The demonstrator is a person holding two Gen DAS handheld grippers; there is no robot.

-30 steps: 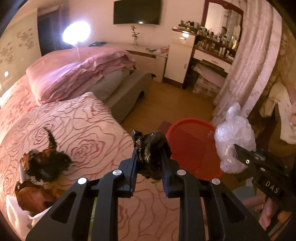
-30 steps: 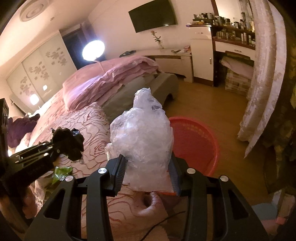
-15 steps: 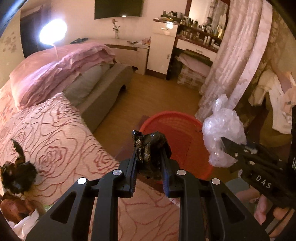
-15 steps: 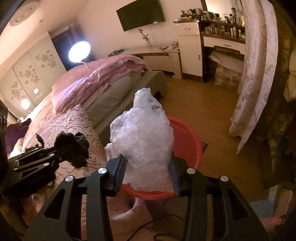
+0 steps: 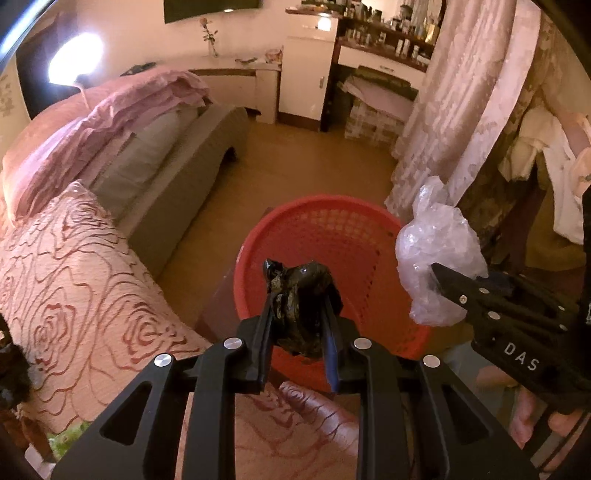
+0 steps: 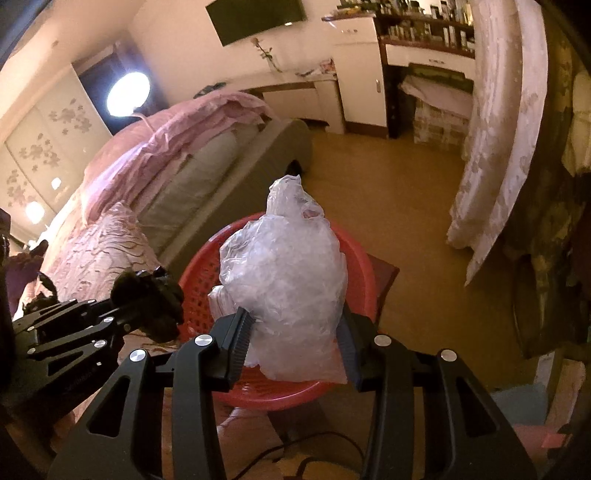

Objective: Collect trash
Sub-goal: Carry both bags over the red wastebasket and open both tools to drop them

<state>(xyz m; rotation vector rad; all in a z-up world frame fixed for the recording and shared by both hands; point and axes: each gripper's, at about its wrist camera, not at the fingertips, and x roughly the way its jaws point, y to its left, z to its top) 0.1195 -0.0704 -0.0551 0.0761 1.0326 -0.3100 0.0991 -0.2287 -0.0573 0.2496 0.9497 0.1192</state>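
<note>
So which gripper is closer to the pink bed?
Left. The left gripper, shut on a black wad, hangs beside the bed. The right gripper, clamping clear plastic, is across the red basket.

Bedroom's pretty lived-in: a bed [image 5: 74, 266] with a rose-pattern pink cover at lower left, pink duvet [image 5: 110, 110] piled above it, lamp [image 5: 74, 55] glowing upper left. TV [image 6: 255, 18] on the far wall, lace curtain [image 5: 461, 110] on the right, wood floor [image 6: 388, 206] in between.

lamp-lit bedroom [image 5: 122, 110], wooden floor [image 5: 295, 162]
</note>
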